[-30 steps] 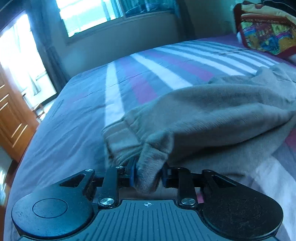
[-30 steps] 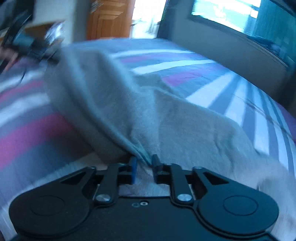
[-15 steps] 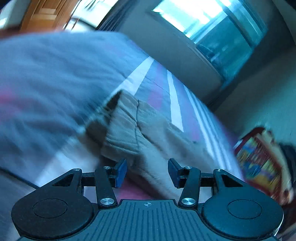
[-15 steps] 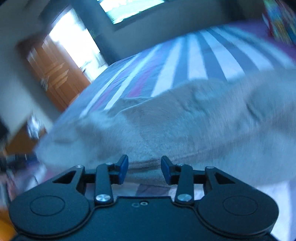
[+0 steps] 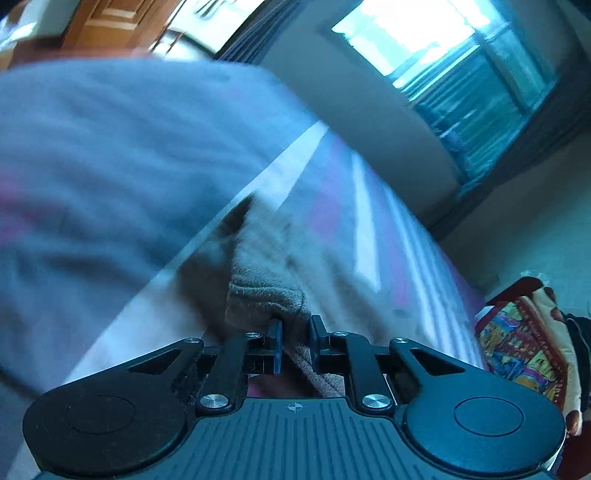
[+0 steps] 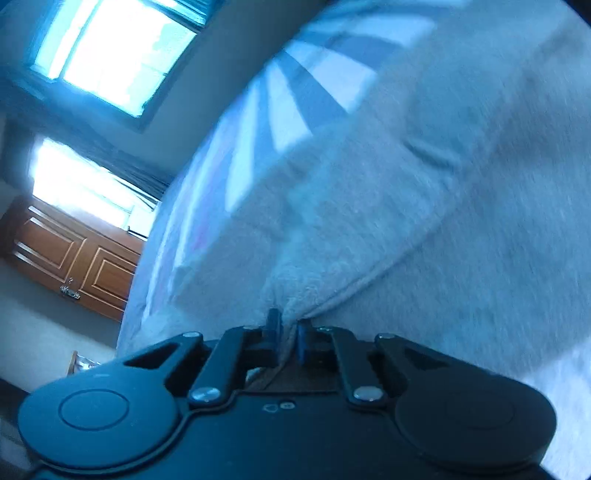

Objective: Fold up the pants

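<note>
both grippers were standing apart over the cloth half a second ago, and now each has drawn in onto it; both views have also rolled over hard, so that the room leans at a slant.

the left gripper [image 5: 295,341] is closing its jaws, and a thick, rumpled fold of the grey pants [image 5: 266,295] sits between its blue pads [image 5: 276,343], which look pressed against it on both sides. the cloth bunches up just ahead of the fingertips and a hemmed edge runs back between the fingers toward the camera.

the right gripper [image 6: 289,341] has its jaws drawn almost together, pinching a thin seam edge of the pants [image 6: 406,206]. from that pinch a ridge of fabric climbs away to the right, and the rest of the garment spreads broadly above and to the right of the fingertips.

the pants lie on the striped bedspread [image 5: 110,166], which carries grey, white and pinkish bands (much of it is smeared by motion blur). in the left wrist view the bedspread swells up to the left of the pants and stretches on beyond them toward the wall. in the right wrist view the stripes [image 6: 295,92] show beyond the far edge of the pants.

past the bedspread stands a bright window [image 5: 443,55] and, at the far upper left, a wooden door [image 5: 107,22]. a colourful patterned cushion [image 5: 524,347] sits to the right of the pants, at the bedspread's edge. the right wrist view shows the window [image 6: 110,55] and the panelled wooden door [image 6: 74,258] to the left of the bedspread.
</note>
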